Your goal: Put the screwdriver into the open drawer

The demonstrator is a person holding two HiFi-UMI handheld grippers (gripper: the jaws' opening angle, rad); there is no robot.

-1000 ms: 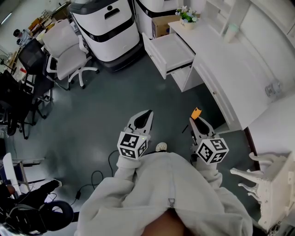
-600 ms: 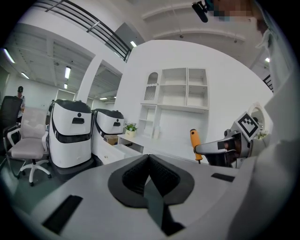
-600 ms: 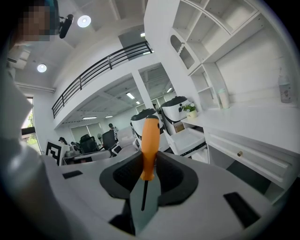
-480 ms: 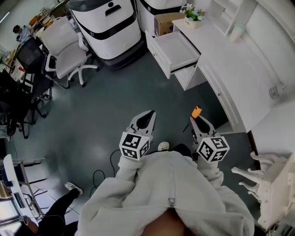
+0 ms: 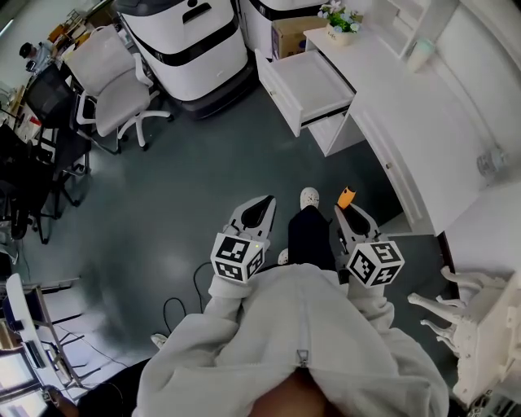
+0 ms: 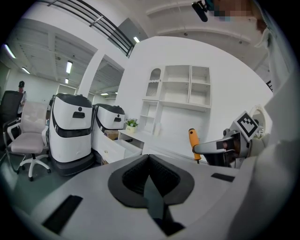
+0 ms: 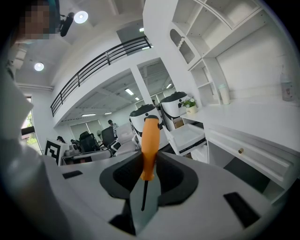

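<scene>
My right gripper (image 5: pixel 348 217) is shut on the screwdriver (image 5: pixel 347 198). Its orange handle (image 7: pixel 150 143) sticks up past the jaws and the thin shaft runs down between the pads. My left gripper (image 5: pixel 259 211) is shut with nothing in it. Both are held over the dark floor, in front of the person's body. The open white drawer (image 5: pixel 311 81) juts out of the white desk (image 5: pixel 423 114) far ahead and looks empty. The drawer (image 7: pixel 188 135) shows beyond the handle in the right gripper view. The left gripper view shows the right gripper (image 6: pixel 216 147) and the screwdriver (image 6: pixel 192 142) at right.
Two large white-and-black machines (image 5: pixel 186 42) stand left of the drawer, with a white office chair (image 5: pixel 112 84) further left. A potted plant (image 5: pixel 339 18) sits on the desk end. Cables (image 5: pixel 174 309) lie on the floor. The person's leg and shoe (image 5: pixel 308 226) are between the grippers. Carved white furniture (image 5: pixel 479 326) is at the right.
The person's leg and shoe have stepped forward between the grippers. The drawer and desk have shifted slightly in the head view. Both grippers keep their grip and place.
</scene>
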